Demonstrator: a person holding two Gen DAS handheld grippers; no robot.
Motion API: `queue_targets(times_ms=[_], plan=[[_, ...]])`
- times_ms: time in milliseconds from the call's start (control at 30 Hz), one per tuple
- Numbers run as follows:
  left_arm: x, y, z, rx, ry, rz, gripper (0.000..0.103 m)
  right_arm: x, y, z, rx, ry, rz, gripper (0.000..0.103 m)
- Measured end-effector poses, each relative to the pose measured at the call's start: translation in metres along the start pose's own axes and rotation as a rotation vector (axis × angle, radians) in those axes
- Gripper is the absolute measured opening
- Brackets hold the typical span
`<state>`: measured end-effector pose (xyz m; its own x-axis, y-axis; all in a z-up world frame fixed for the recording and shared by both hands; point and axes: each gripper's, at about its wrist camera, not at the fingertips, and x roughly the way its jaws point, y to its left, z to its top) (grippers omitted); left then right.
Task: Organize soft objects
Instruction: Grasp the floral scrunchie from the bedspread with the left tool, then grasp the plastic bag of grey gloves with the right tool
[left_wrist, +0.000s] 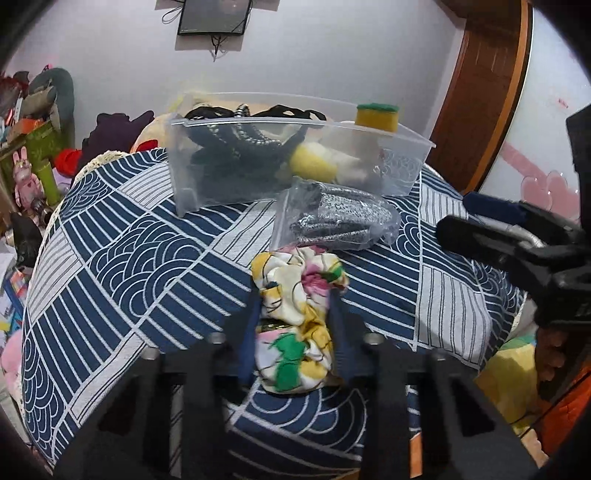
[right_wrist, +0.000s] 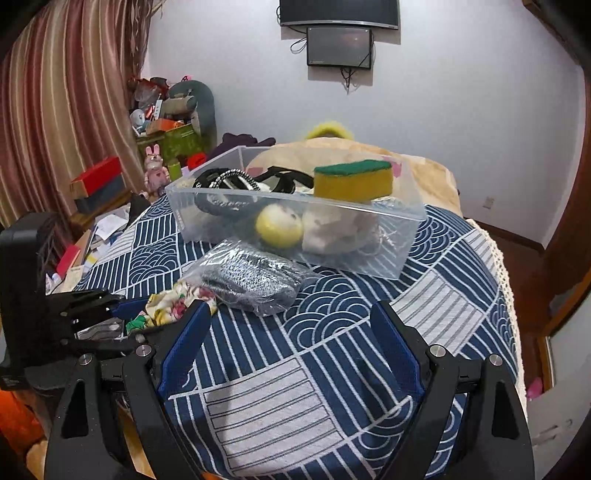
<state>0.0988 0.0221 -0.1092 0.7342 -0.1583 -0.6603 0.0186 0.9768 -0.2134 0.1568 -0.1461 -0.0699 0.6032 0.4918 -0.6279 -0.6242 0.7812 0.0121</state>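
Observation:
My left gripper (left_wrist: 293, 306) is shut on a floral fabric scrunchie (left_wrist: 295, 295), which also shows in the right wrist view (right_wrist: 173, 301), held just over the blue patterned tablecloth (left_wrist: 147, 258). Beyond it lies a clear bag of grey sparkly fabric (left_wrist: 332, 221) (right_wrist: 251, 277). Behind that stands a clear plastic bin (left_wrist: 207, 184) (right_wrist: 402, 240) holding black straps, a yellow ball, white soft things and a yellow-green sponge (right_wrist: 352, 181) on top. My right gripper (right_wrist: 291, 314) is open and empty over the cloth, in front of the bag.
The table edge with a lace trim (right_wrist: 498, 266) drops off at the right. Cluttered boxes and toys (right_wrist: 162, 140) stand at the far left by a striped curtain. A wooden door frame (left_wrist: 480, 92) is at the right.

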Motion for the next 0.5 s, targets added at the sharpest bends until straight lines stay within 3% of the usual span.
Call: queue_targets(times_ms=[367, 500], plan=[[-0.03, 0.025, 0.009, -0.038, -0.094, 0.069, 0.023, 0.03, 0.016, 0.015, -0.044, 0.039, 0.01, 0.087], [-0.036, 0.033, 0.017, -0.044, -0.124, 0.1, 0.023, 0.043, 0.015, 0.022, -0.032, 0.082, 0.056, 0.087]])
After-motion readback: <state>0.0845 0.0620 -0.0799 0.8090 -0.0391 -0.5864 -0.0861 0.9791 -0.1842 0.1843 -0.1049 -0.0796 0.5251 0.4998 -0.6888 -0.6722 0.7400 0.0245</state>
